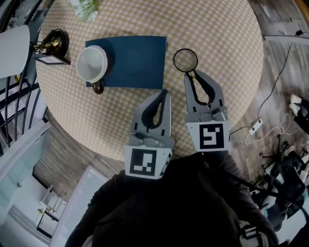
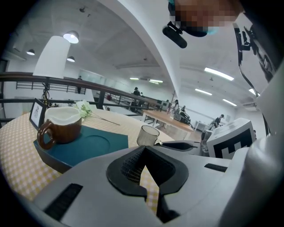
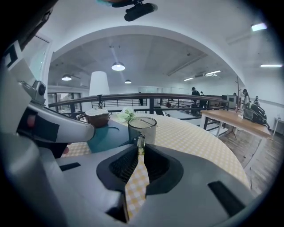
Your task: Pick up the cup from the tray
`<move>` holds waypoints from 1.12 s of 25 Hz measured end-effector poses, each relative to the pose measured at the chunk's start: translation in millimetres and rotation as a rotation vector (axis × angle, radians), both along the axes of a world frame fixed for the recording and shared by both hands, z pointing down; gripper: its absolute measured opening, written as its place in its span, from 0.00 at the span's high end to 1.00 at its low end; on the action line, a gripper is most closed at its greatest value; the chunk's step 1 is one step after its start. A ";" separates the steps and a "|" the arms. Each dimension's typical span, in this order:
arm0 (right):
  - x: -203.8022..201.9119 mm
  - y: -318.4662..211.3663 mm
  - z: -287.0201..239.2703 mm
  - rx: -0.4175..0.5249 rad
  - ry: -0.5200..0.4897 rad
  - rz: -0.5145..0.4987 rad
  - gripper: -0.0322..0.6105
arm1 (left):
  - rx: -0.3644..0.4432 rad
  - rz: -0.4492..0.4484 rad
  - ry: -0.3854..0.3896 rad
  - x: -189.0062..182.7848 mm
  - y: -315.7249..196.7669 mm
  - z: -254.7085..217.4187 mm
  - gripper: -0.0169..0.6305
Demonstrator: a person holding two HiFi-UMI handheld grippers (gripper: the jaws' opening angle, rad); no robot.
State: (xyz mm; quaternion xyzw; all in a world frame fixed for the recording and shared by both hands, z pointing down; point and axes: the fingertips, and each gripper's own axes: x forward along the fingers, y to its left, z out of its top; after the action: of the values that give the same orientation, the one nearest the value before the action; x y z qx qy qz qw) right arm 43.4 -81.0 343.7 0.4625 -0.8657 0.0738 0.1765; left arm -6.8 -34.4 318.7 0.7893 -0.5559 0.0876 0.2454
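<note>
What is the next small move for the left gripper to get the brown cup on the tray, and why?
Probably open the left gripper first. Its jaws are together and its tips reach only the near corner of the blue tray, while the brown cup stands at the tray's left end, untouched. The right gripper seems closed on the handle of the glass cup, so it is busy.

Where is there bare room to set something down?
Open: the tray's right half, between the brown cup and the glass; the table right of the glass and beyond the tray. Crowded: the left edge, with a framed card and flowers, and the near side under the left gripper and right gripper.
</note>
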 end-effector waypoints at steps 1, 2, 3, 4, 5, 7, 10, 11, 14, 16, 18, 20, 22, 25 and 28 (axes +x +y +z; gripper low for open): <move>2.7 0.7 2.3 -0.006 0.001 0.009 0.89 | -0.004 0.008 -0.001 2.1 0.4 1.4 0.97; 5.3 1.6 5.1 -0.015 0.002 0.017 0.89 | -0.009 0.016 -0.002 3.9 0.9 2.7 0.97; 7.7 2.5 7.9 -0.024 0.004 0.024 0.89 | -0.015 0.023 -0.004 5.5 1.4 4.0 0.97; 9.9 2.8 10.8 -0.030 0.008 0.028 0.89 | -0.020 0.029 -0.006 6.9 1.5 5.2 0.97; 11.8 2.5 13.6 -0.034 0.013 0.028 0.89 | -0.023 0.032 -0.008 8.1 1.1 6.5 0.97; 14.6 0.8 19.2 -0.039 0.017 0.031 0.89 | -0.031 0.035 -0.012 9.6 -0.1 9.4 0.97; 17.1 0.2 27.4 -0.057 0.015 0.036 0.89 | -0.044 0.038 -0.017 10.6 -0.5 13.3 0.97; 17.8 0.6 30.2 -0.062 0.019 0.034 0.89 | -0.049 0.039 -0.018 11.1 -0.3 14.4 0.97; 18.7 -0.4 38.5 -0.073 0.027 0.032 0.89 | -0.060 0.042 -0.014 12.0 -1.5 18.4 0.97; 18.1 -1.4 44.4 -0.090 0.032 0.034 0.89 | -0.066 0.043 -0.011 10.9 -3.1 21.0 0.97; 17.2 -2.5 49.1 -0.102 0.038 0.033 0.89 | -0.073 0.043 -0.011 9.2 -4.3 23.3 0.97; 16.6 -3.9 52.5 -0.104 0.043 0.029 0.89 | -0.079 0.041 -0.011 7.8 -5.3 25.5 0.97; 16.5 -4.2 56.6 -0.116 0.053 0.025 0.89 | -0.086 0.038 -0.009 7.2 -6.1 27.2 0.97; 15.5 -3.6 64.8 -0.145 0.071 0.021 0.89 | -0.092 0.035 -0.007 5.2 -7.2 29.9 0.97; 13.9 -4.0 71.1 -0.173 0.070 0.030 0.89 | -0.099 0.030 -0.005 2.1 -7.5 33.3 0.97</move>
State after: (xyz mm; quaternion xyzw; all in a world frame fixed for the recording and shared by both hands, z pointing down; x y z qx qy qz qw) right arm 57.3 -85.0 414.8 0.4606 -0.8424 0.1349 0.2448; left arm -4.7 -41.9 352.0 0.7844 -0.5396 0.1205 0.2813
